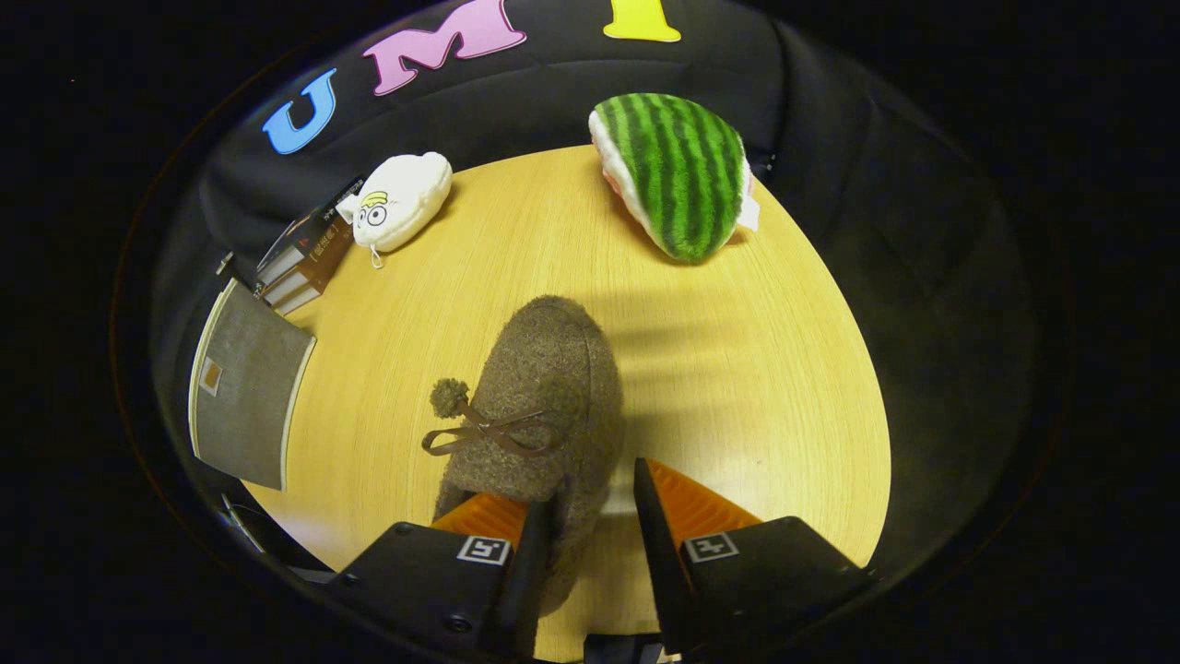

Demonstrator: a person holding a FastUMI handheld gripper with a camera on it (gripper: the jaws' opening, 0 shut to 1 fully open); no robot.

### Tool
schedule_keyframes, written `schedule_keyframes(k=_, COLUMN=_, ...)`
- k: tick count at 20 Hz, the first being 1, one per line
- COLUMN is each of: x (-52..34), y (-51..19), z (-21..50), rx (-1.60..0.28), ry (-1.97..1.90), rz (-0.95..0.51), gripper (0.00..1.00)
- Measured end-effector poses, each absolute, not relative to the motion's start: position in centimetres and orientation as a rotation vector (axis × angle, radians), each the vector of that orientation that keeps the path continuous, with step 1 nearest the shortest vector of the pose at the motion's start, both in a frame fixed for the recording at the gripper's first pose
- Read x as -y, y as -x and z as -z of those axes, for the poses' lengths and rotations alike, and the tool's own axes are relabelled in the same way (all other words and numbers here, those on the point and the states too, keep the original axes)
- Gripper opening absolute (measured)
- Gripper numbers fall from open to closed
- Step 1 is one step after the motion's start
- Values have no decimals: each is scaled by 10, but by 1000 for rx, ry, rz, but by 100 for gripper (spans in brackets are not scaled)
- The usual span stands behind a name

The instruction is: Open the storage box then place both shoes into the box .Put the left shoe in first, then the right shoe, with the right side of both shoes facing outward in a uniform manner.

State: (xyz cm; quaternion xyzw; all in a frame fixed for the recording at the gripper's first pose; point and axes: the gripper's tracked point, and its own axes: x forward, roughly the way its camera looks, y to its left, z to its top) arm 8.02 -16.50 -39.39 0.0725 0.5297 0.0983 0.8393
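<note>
Jaws (590,516) sit parted w/ the brown fuzzy shoe (544,406) running between them; left finger is up against its heel end, right finger stands clear, so no real grip yet. Shoe lies on the wooden surface (737,369), toe pointing away from me. Grey storage box (244,397) is off to the left, lid state unclear. Judging by this, no shoe is boxed yet; 2nd shoe can't be accounted for.

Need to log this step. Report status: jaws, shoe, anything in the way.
Gripper open, jaws straddling the heel of the brown fuzzy shoe, not clamped. Grey storage box off to the side. Table around shoe bare.
</note>
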Motion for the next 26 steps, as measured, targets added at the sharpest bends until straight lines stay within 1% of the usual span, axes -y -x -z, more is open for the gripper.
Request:
schedule_keyframes(k=1, x=162, y=-80, z=394, rx=-1121, ry=-155, rz=-219, gripper=50)
schedule_keyframes(k=2, x=165, y=-80, z=392, rx=-1112, ry=-145, rz=-201, gripper=49)
schedule_keyframes(k=3, x=167, y=-81, z=392, rx=-1110, ry=-129, rz=-200, gripper=22)
schedule_keyframes(k=4, x=167, y=-80, z=391, rx=-1101, ry=-120, rz=-202, gripper=21)
schedule_keyframes(k=5, x=165, y=-80, z=392, rx=-1102, ry=-116, rz=-202, gripper=9)
schedule_keyframes(k=6, x=165, y=-80, z=390, rx=-1109, ry=-119, rz=-201, gripper=5)
schedule_keyframes(k=10, x=158, y=-75, z=383, rx=-1148, ry=-192, rz=-176, gripper=5)
schedule_keyframes(k=13, x=144, y=-68, z=365, rx=-1155, ry=-236, rz=-176, gripper=5)
schedule_keyframes(k=18, x=100, y=-61, z=306, rx=-1119, ry=-326, rz=-190, gripper=5)
schedule_keyframes(k=26, x=-18, y=-53, z=194, rx=-1030, ry=-495, rz=-248, gripper=5)
